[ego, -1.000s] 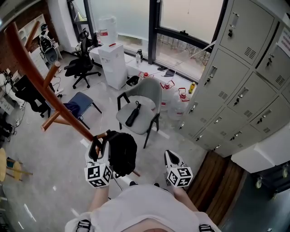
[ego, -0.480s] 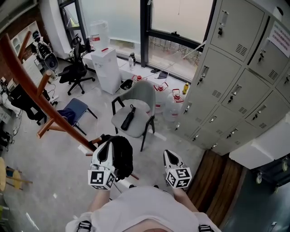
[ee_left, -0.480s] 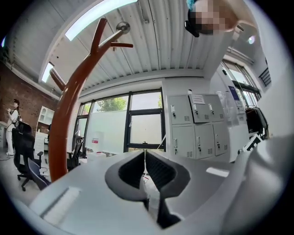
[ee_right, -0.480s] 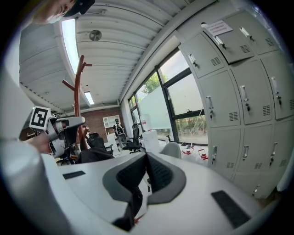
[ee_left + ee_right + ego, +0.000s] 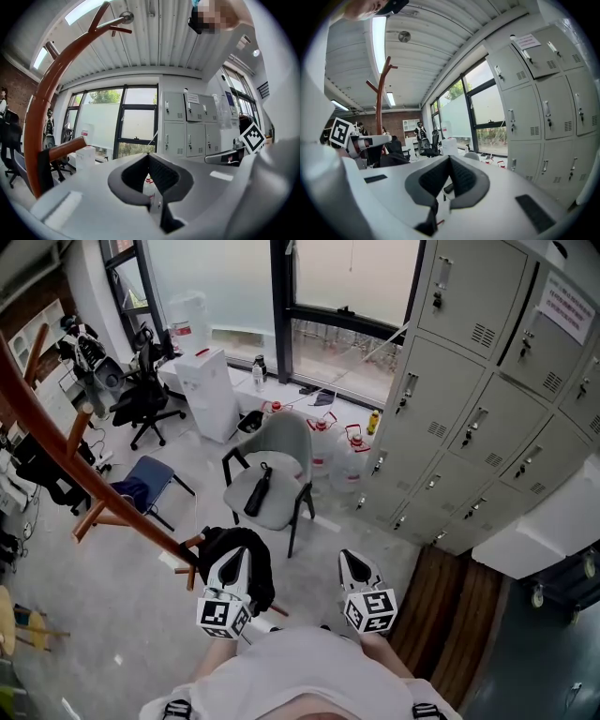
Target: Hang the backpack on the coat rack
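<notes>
The black backpack (image 5: 217,543) hangs from a low peg of the brown wooden coat rack (image 5: 56,442), just ahead of the person. My left gripper (image 5: 237,557) is in front of the backpack, apart from its strap, with jaws shut and nothing between them. In the left gripper view the jaws (image 5: 149,157) meet, and the curved rack pole (image 5: 40,122) and a peg (image 5: 65,147) stand to the left. My right gripper (image 5: 349,559) floats to the right, shut and empty, jaws (image 5: 450,161) closed against each other. The rack (image 5: 380,98) shows far left there.
A grey chair (image 5: 291,442) with a dark object on its seat stands ahead. Grey lockers (image 5: 469,427) fill the right side. A white water dispenser (image 5: 208,390), water jugs (image 5: 352,451), a black office chair (image 5: 141,399) and a blue chair (image 5: 141,486) stand by the window.
The left gripper, open at the backpack's strap by the peg a second ago, has shut and drawn back to the right. The backpack stays on the peg. The right gripper rose slightly.
</notes>
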The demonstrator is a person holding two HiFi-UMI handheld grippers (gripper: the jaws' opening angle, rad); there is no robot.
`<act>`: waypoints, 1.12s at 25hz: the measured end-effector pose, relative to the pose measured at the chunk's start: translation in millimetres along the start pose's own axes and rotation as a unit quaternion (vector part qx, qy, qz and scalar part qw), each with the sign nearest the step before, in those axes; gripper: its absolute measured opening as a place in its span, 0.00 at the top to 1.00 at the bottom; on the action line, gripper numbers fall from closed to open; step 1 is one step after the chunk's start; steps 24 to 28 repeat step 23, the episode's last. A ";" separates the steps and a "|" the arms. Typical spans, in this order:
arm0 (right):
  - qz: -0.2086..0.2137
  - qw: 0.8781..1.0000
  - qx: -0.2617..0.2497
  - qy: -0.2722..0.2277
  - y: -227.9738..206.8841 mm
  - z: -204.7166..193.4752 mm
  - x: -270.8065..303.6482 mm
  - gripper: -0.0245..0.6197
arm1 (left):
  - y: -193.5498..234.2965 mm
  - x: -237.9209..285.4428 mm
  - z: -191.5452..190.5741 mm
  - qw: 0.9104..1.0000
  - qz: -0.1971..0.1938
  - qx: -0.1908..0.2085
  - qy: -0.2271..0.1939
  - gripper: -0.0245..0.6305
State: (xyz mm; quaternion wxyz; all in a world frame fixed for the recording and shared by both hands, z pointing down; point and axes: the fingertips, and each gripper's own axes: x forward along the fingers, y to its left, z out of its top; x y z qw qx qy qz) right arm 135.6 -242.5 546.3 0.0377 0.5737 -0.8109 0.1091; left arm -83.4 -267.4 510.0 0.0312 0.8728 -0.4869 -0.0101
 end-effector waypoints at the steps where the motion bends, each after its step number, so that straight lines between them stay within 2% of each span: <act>1: -0.002 1.000 0.001 0.000 -0.4 0.6 0.0 0.95 | -0.6 -0.3 -4.3 1.000 -0.001 -0.004 0.006 0.95; 14: -0.001 1.000 0.011 -0.007 -0.4 6.8 0.8 0.95 | -3.2 -1.8 -25.8 0.999 -0.015 -0.019 0.025 0.95; 20: -0.010 1.000 0.011 -0.014 -3.2 9.7 -0.7 0.95 | -13.3 -0.1 -29.1 0.998 -0.047 -0.044 0.022 0.95; 28: -0.012 1.000 0.010 -0.015 -3.7 10.6 -0.6 0.95 | -15.7 -0.2 -31.6 0.997 -0.050 -0.044 0.025 0.95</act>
